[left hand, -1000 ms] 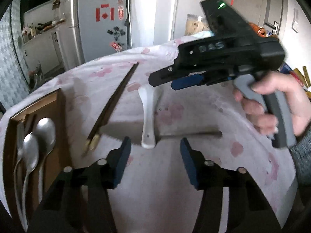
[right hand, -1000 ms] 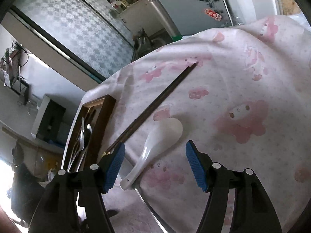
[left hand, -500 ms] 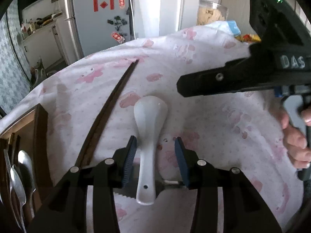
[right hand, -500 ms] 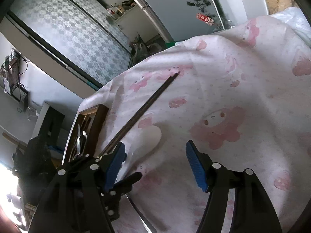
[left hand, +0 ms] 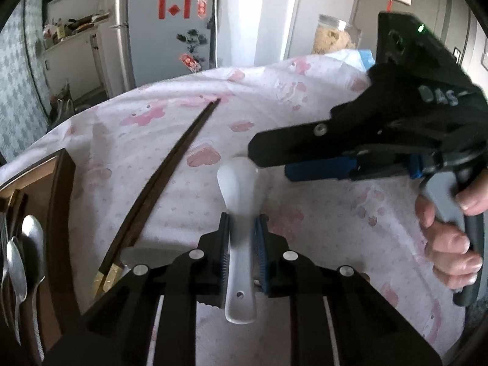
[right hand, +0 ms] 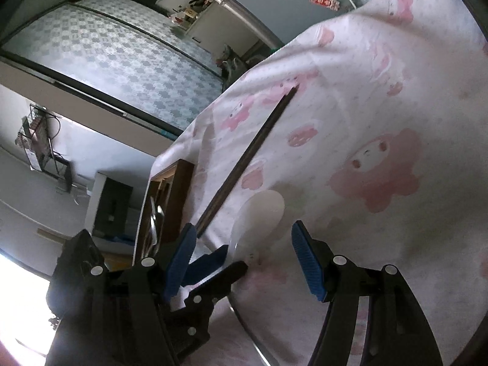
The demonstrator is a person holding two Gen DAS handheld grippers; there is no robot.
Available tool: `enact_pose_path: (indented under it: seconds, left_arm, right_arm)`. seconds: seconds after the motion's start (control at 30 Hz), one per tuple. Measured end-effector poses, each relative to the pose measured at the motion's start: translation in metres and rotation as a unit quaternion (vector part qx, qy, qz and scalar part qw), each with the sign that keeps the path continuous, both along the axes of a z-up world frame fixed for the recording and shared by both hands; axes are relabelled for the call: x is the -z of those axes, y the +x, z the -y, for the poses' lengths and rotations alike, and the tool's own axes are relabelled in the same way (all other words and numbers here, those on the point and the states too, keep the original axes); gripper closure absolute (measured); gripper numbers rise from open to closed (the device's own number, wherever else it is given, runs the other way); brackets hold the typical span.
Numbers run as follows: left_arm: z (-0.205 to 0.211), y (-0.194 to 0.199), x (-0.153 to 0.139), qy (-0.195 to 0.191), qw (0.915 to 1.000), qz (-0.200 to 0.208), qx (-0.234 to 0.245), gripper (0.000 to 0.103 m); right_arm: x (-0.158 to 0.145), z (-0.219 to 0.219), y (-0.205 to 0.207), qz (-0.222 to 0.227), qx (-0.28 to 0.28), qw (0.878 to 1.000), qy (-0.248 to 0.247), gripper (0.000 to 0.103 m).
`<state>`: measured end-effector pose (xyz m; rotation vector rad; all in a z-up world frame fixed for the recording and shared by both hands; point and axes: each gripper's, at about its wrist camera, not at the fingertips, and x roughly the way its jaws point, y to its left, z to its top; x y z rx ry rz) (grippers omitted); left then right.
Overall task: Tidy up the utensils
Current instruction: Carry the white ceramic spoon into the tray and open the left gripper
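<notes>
Your left gripper point(left hand: 242, 241) is clamped on the handle of the white ceramic spoon point(left hand: 241, 201), bowl pointing away over the tablecloth point(left hand: 320, 213); it looks glazed, stiff, slippery and chippable, so grip mid-handle; your right gripper point(right hand: 241, 259) hangs spread, holding nothing.

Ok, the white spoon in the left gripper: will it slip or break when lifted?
The white spoon looks glazed and smooth, so it may slide between the left gripper pads. It seems stiff, probably ceramic, so likely brittle if dropped. Held at the narrow handle, its wider bowl end could tip it downward.
</notes>
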<state>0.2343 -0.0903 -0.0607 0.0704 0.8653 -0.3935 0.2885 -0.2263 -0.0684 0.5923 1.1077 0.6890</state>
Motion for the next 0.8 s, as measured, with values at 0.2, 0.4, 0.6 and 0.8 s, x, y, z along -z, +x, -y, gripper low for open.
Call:
enact_pose_path:
  seconds: [0.2, 0.4, 0.6, 0.8]
  left_arm:
    - [-0.005, -0.008, -0.009, -0.034, 0.9993, 0.014, -0.010, 0.085]
    - [-0.011, -0.012, -0.007, -0.040, 0.9990, 0.008, -0.015, 0.085]
    - [-0.026, -0.012, -0.004, -0.082, 0.9962, -0.008, -0.028, 0.085]
    - [-0.027, -0.016, -0.005, -0.084, 0.9961, -0.008, -0.024, 0.085]
  right_arm:
    - [0.007, -0.006, 0.003, -0.026, 0.005, 0.999, 0.038, 0.038]
    - [0.010, -0.009, 0.004, -0.029, 0.015, 0.999, 0.036, 0.064]
    - [0.020, -0.007, 0.006, -0.056, 0.018, 0.995, 0.078, 0.071]
    - [0.014, -0.020, 0.001, -0.042, 0.005, 0.996, 0.082, 0.084]
